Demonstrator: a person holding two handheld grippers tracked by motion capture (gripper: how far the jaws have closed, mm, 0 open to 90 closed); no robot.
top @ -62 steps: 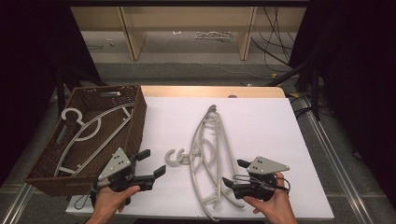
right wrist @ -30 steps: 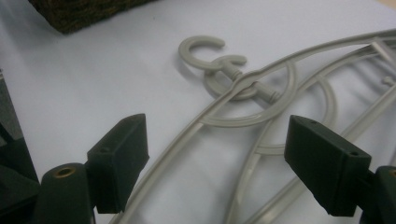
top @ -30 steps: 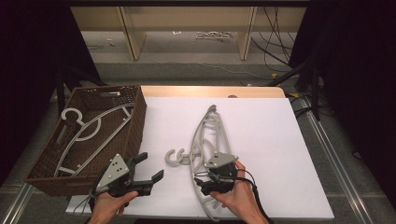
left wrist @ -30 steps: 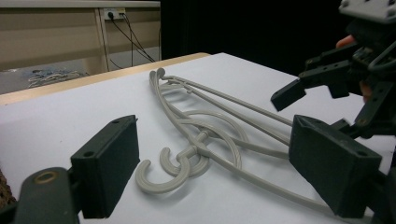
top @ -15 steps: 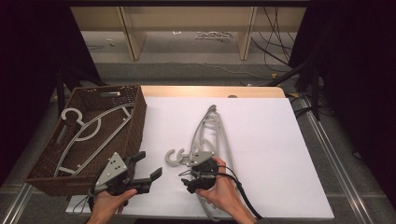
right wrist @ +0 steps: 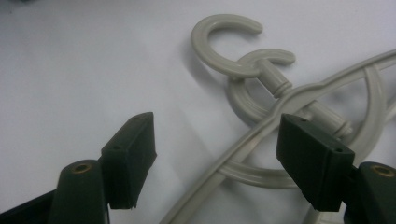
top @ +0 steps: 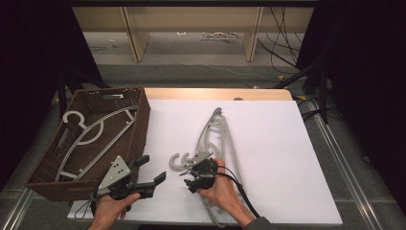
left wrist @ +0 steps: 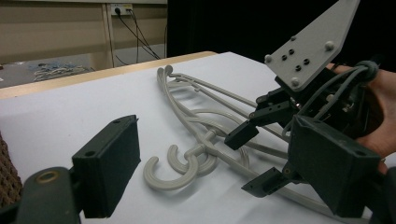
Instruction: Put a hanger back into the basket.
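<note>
On the white table, both hand-held grippers gape; the right hand-held gripper hides the stacked hangers' necks.

My left gripper hangs low with jaws spread wide; my right gripper angles leftward, jaws likewise parted, hand wrapped behind it.

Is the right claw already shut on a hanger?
No: in the right gripper view the right claw is open, its jaws standing apart over the hanger on the table.
</note>
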